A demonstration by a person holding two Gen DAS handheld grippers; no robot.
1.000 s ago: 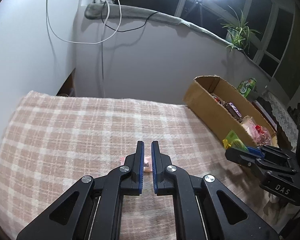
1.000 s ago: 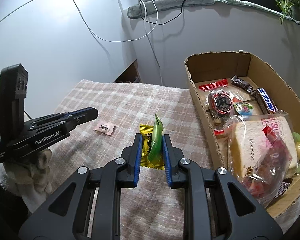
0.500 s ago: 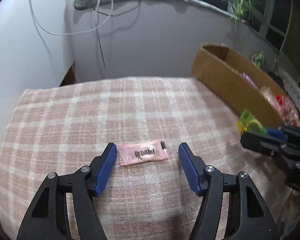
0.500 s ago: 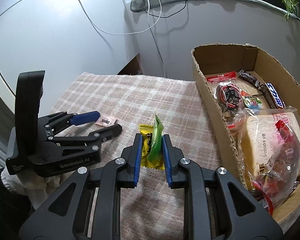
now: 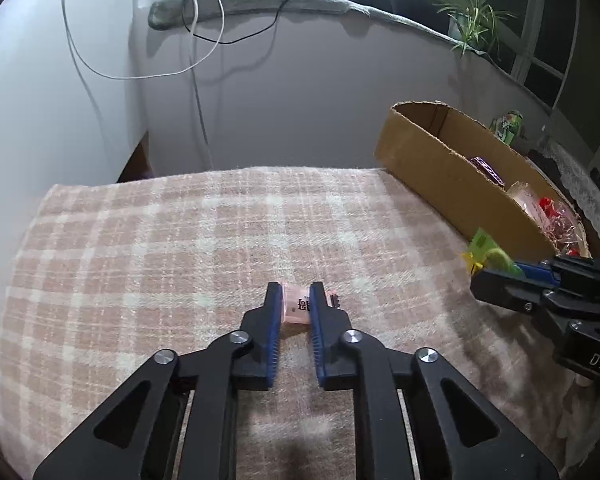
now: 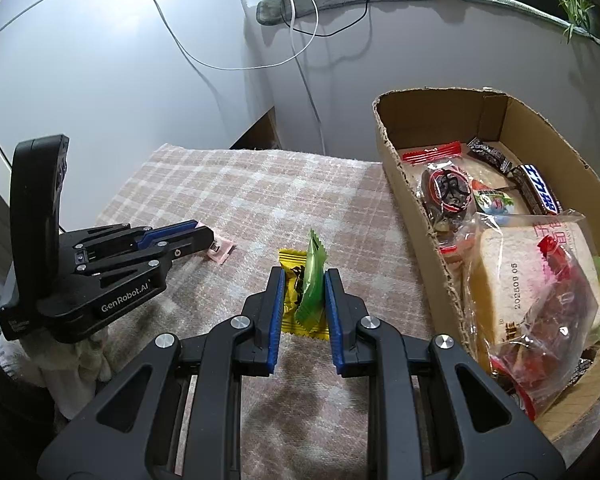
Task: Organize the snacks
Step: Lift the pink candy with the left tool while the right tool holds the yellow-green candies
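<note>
I count three loose wrapped snacks on the checked cloth of the desk (image 5: 180, 240), one cardboard box (image 6: 420, 220), and my two claws.

My left claw (image 5: 296, 300) has just been closing, and its blue pads now press on the pink candy packet (image 5: 296, 310), which lies on the cloth between them; one end of the packet pokes out past the right pad. From the right wrist view that packet (image 6: 220, 249) lies well left of the other two.

My right claw (image 6: 304, 284) is pinched on the green packet (image 6: 312, 280), which stands upright on edge between the pads, with the yellow packet (image 6: 289, 280) between the same pads on its left, flatter against the cloth.

The box stands at the right edge of the desk, open-topped. In it I see a bagged slice of bread (image 6: 540, 276), a red-edged packet, two dark bars and several smaller wrapped pieces I cannot count.
</note>
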